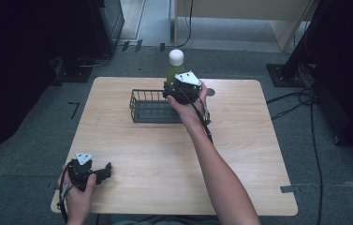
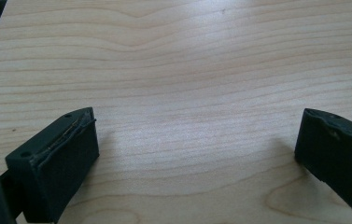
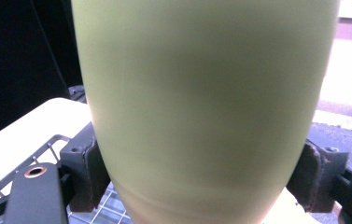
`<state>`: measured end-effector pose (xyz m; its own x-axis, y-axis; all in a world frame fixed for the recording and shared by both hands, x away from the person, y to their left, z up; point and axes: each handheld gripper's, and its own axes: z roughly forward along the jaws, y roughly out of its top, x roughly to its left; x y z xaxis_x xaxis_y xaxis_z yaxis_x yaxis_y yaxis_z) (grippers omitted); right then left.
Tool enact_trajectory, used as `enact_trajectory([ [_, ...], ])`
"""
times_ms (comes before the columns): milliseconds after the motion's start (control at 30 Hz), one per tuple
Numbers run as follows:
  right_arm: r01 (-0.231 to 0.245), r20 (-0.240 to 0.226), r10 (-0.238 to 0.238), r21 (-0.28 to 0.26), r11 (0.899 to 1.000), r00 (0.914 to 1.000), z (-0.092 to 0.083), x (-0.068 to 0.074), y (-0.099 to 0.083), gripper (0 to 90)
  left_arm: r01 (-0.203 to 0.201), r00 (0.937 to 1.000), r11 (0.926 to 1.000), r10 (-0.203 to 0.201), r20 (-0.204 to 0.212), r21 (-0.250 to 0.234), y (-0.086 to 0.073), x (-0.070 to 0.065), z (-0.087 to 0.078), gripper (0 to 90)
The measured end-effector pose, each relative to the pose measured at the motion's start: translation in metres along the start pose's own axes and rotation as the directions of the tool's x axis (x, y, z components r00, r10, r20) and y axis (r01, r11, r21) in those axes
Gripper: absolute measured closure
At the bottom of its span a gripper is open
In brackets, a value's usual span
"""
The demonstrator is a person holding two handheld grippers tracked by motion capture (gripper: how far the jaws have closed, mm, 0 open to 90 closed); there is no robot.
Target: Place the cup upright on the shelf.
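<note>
Right gripper clamps the bottle above the basket; lowering and release remain. Left gripper open, empty.

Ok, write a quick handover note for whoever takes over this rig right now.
Right claw: shut on the green bottle, upright with its white cap on top, held at the right end of the black wire basket.
Left claw: open, holds nothing, resting near the front left corner of the wooden table.
Done: bottle gripped and brought to the basket.
Left: probably lower the bottle into the basket and release. Whether its base already sits inside I cannot tell.
</note>
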<state>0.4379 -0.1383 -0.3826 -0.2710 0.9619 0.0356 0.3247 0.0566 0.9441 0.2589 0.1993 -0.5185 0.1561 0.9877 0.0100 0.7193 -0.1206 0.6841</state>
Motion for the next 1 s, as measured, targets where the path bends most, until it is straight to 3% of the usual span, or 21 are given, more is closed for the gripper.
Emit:
enact_trajectory([
  [367, -0.016, 0.007, 0.016, 0.039, 0.999, 0.9998, 0.009, -0.006, -0.012, 20.3, 0.000, 1.0000, 1.0000, 0.000, 0.000, 0.001, 0.000, 0.000, 0.000, 0.0],
  [833, -0.037, -0.032, 0.039, 0.060, 0.998, 0.9987, 0.008, -0.012, -0.011, 18.8, -0.002, 1.0000, 1.0000, 0.002, 0.001, 0.001, 0.000, 0.000, 0.000, 0.0],
  [1000, -0.069, -0.057, 0.073, 0.072, 0.995, 0.9957, 0.008, -0.015, -0.009, 9.4, -0.002, 1.0000, 1.0000, 0.002, 0.002, 0.002, 0.000, 0.000, 0.000, 0.0],
])
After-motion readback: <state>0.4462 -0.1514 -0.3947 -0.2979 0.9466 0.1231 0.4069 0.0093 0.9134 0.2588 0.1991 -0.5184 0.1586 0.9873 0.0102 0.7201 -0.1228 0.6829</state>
